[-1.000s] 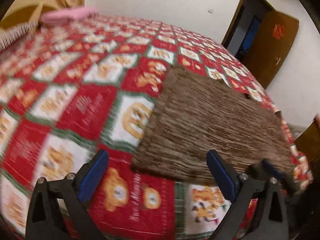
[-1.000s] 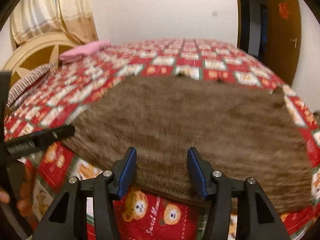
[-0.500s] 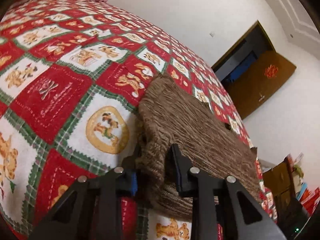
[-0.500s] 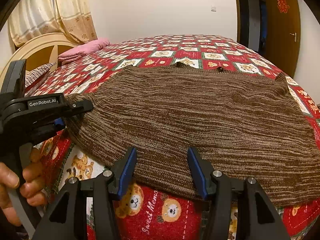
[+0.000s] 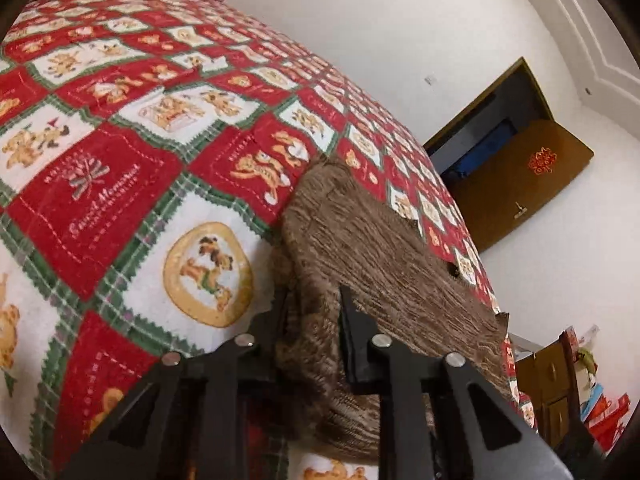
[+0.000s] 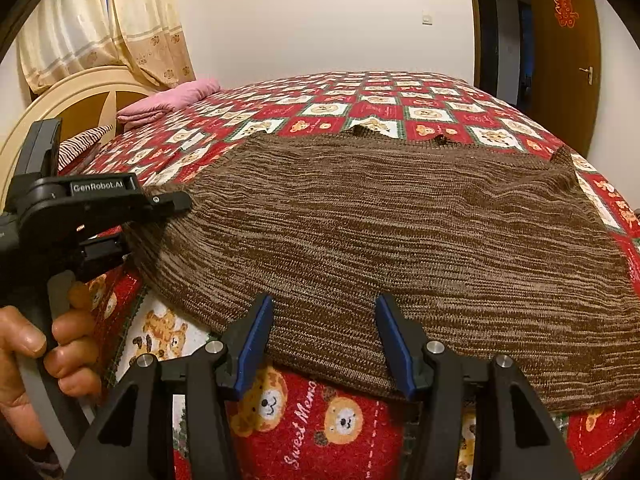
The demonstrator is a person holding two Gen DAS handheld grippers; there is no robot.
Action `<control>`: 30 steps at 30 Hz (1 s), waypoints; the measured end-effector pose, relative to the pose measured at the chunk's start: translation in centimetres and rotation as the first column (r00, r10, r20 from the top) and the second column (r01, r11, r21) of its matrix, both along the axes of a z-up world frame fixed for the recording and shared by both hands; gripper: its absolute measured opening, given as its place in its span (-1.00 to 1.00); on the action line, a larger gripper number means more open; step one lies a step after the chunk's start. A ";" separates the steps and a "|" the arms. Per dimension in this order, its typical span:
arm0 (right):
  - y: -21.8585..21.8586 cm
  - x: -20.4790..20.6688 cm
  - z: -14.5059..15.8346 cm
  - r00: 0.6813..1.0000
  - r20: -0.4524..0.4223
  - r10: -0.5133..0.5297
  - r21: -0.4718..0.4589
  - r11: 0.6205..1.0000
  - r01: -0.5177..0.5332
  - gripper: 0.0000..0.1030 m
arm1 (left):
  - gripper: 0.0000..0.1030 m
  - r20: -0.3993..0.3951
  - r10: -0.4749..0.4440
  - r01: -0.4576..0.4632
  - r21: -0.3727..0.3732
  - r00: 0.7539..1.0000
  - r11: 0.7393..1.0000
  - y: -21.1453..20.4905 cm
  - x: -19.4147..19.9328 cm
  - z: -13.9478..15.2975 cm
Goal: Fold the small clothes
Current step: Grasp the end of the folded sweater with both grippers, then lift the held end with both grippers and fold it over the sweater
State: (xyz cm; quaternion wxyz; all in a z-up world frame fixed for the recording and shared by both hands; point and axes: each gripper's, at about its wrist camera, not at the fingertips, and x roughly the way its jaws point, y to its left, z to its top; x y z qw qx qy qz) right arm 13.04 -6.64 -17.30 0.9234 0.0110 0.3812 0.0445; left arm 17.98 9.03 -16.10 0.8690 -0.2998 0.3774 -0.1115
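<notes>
A brown knitted garment (image 6: pixel 380 224) lies spread flat on the bed's red, white and green bear quilt (image 6: pixel 440 96). A hand (image 6: pixel 60 352) holds my left gripper (image 6: pixel 156 224) at the garment's left corner. In the left wrist view the left gripper (image 5: pixel 312 300) has its jaws closing on a bunched fold of the garment (image 5: pixel 384 256), and the pads press into the knit. My right gripper (image 6: pixel 324 312) stands open above the garment's near hem. Its blue pads are apart, with nothing pinched between them.
A folded pink cloth (image 6: pixel 172 98) and a striped pillow (image 6: pixel 80 140) lie by the cream headboard (image 6: pixel 80 92) at the far left. A brown door (image 6: pixel 568 52) stands open at the far right. Wooden furniture (image 5: pixel 560 392) stands beyond the bed's right edge.
The left gripper went from wide open beside the garment's corner to closed around it, rolling and dipping as it came in. The right gripper has kept still.
</notes>
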 end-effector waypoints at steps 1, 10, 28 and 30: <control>0.0 0.0 0.0 1.000 0.000 0.000 0.000 1.000 0.000 0.08 | -0.61 0.016 -0.002 0.002 0.002 1.000 1.000 0.2 -0.2 0.2; -0.2 1.6 2.2 0.998 -0.022 0.054 0.073 0.996 -0.052 0.19 | -0.52 0.009 0.011 -0.011 0.031 1.000 0.999 0.5 -0.5 -0.9; 9.6 21.7 1.2 0.945 -0.222 0.238 0.129 0.968 -0.213 0.28 | -0.36 0.032 0.032 -0.032 -0.021 0.999 0.999 1.6 0.1 -1.4; 11.0 22.1 0.3 0.939 -0.235 0.251 0.078 0.968 -0.239 0.28 | -0.37 0.034 0.031 -0.030 -0.037 0.999 0.999 1.8 0.1 -1.6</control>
